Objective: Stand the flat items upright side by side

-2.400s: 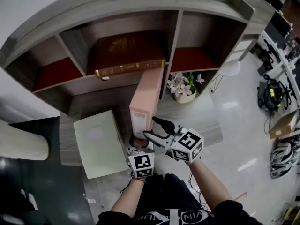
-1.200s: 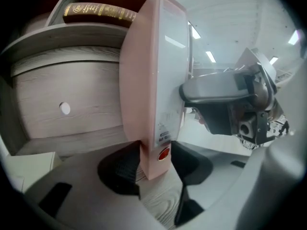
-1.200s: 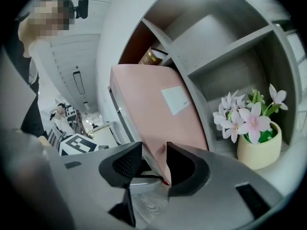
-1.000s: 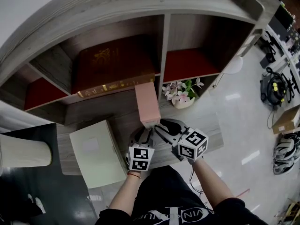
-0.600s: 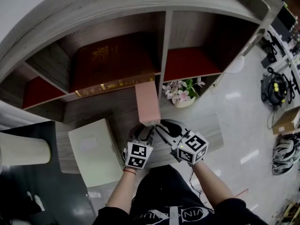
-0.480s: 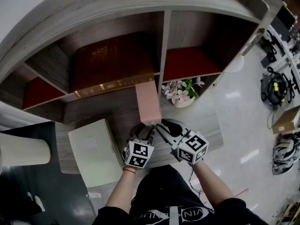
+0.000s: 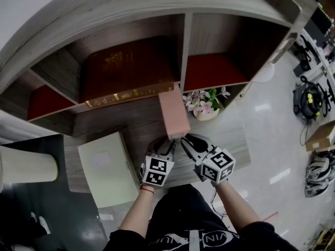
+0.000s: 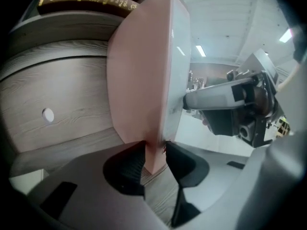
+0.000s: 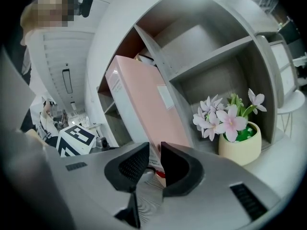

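On the desk (image 7: 137,136), in front of the shelf (image 7: 184,35), the pink box (image 7: 174,116) stands upright on its narrow end, leaning a little (its top tips towards the shelf's upright divider). The left gripper (image 7: 167,143) is clamped on the box's lower near corner: in the left gripper view, the two pads press on either face of the box (image 8: 144,75) where it meets the desk, at the gripper (image 8: 154,153).

The right gripper (image 7: 187,141) sits just beside the left, at the same end of the box. Its jaws have just been closing and now stand a narrow gap apart. In the right gripper view the box (image 9: 144,102) rises just beyond the gripper (image 9: 154,160), and nothing looks pinched between the pads.

Left of the box, well apart, a pale folder (image 7: 107,166) lies flat, overhanging the desk's near edge. A dark book (image 7: 125,69) lies flat in the shelf's middle bay. A flowerpot (image 7: 205,107) stands near the box's right.
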